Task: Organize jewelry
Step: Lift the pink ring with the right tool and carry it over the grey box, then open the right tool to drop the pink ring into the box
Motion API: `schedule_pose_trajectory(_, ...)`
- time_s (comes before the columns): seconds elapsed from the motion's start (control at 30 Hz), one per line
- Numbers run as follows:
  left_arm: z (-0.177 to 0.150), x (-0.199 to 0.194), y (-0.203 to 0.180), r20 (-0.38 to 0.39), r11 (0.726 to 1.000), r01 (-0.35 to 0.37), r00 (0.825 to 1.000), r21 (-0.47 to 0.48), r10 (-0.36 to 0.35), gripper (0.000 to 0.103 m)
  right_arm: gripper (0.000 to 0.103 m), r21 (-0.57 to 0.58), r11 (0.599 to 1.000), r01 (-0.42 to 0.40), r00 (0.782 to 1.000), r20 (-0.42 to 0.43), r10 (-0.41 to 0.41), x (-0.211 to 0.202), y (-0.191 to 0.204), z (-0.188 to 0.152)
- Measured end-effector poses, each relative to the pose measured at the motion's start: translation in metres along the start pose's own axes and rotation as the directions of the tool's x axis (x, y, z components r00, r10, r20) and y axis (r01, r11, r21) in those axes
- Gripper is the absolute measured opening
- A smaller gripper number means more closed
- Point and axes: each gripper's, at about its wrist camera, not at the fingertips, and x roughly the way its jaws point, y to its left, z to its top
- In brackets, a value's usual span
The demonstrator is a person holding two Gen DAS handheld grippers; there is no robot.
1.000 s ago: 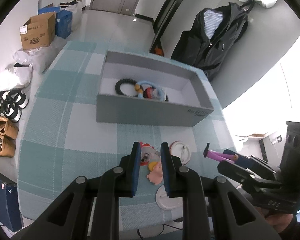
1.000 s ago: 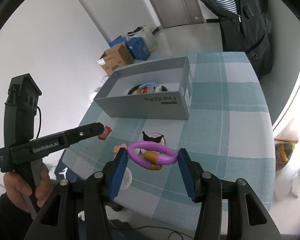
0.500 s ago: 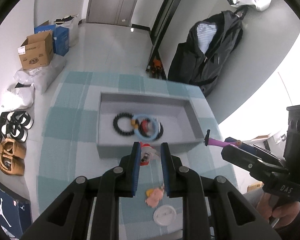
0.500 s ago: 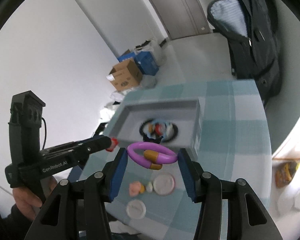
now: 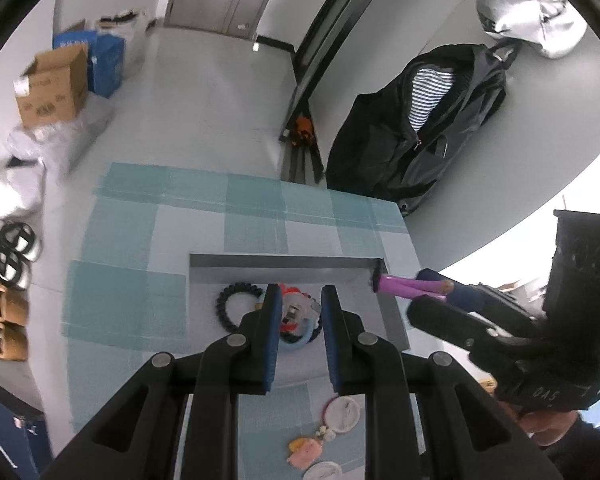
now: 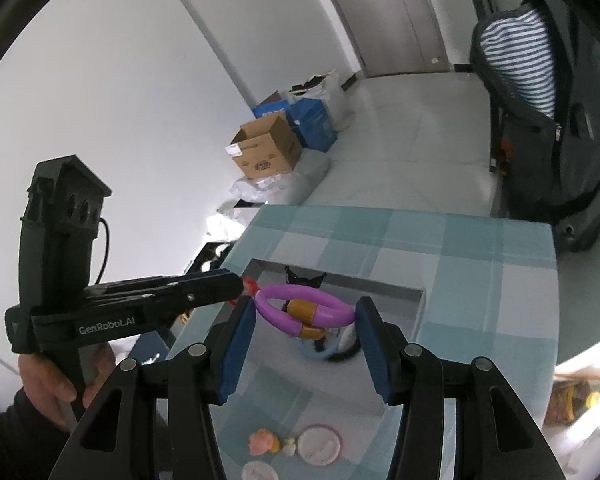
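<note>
Above the box [image 5: 392,312] now, lifted off the table [image 6: 480,248] — left gripper [image 5: 296,312] clamping a charm [image 5: 291,309], right gripper [image 6: 306,314] a bracelet [image 6: 300,308]; drop-off looks next.

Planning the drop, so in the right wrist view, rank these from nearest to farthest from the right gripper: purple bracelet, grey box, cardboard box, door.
1. purple bracelet, held between the right gripper's fingers.
2. grey box, just beyond and below, on the table.
3. cardboard box, on the floor, far left.
4. door, at the room's far end.
</note>
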Motion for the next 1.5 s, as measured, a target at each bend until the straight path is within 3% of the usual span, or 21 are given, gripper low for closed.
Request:
schedule_pose_trajectory(0.13, 0.005, 0.011, 0.008, -0.032, 0.997, 0.056, 0.998, -0.045, -0.058, 0.015, 0.051, 0.015, 1.000, -0.015, 1.000, -0.020, 0.016, 0.013, -0.006, 0.002)
schedule_pose_trajectory(0.3, 0.011, 0.022, 0.009, -0.058, 0.995, 0.078, 0.995, -0.069, -0.082, 0.015, 0.051, 0.002, 1.000, -0.012, 0.999, -0.035, 0.012, 0.023, -0.012, 0.004)
schedule_pose_trajectory(0.77, 0.017, 0.047, 0.016, -0.089, 0.984, 0.114, 0.988, -0.137, -0.126, 0.015, 0.051, 0.019, 1.000, 0.002, 0.997, -0.083, -0.001, 0.033, -0.020, 0.006)
schedule_pose_trajectory(1.0, 0.017, 0.056, 0.021, -0.130, 0.974, 0.107, 0.982, -0.202, -0.135, 0.016, 0.053, 0.028, 0.998, 0.056, 0.992, -0.115, -0.052, 0.043, -0.021, 0.002)
schedule_pose_trajectory(1.1, 0.016, 0.053, 0.023, -0.122, 0.968, 0.119, 0.981, -0.219, -0.149, 0.038, 0.062, 0.021, 0.995, 0.096, 0.990, -0.102, -0.094, 0.038, -0.020, 0.002)
schedule_pose_trajectory(1.13, 0.016, 0.051, 0.022, -0.116, 0.966, 0.134, 0.980, -0.221, -0.162, 0.043, 0.068, 0.024, 0.996, 0.090, 0.992, -0.088, -0.087, 0.034, -0.020, 0.003)
schedule_pose_trajectory(1.27, 0.016, 0.039, 0.019, -0.081, 0.972, 0.123, 0.987, -0.198, -0.142, 0.059, 0.073, 0.032, 0.996, 0.081, 0.996, -0.026, -0.080, 0.017, -0.021, 0.006)
schedule_pose_trajectory(1.5, 0.011, 0.025, 0.027, -0.052, 0.968, 0.128, 0.988, -0.215, -0.142, 0.062, 0.079, 0.105, 0.990, 0.091, 0.995, 0.035, -0.095, -0.008, -0.038, 0.007)
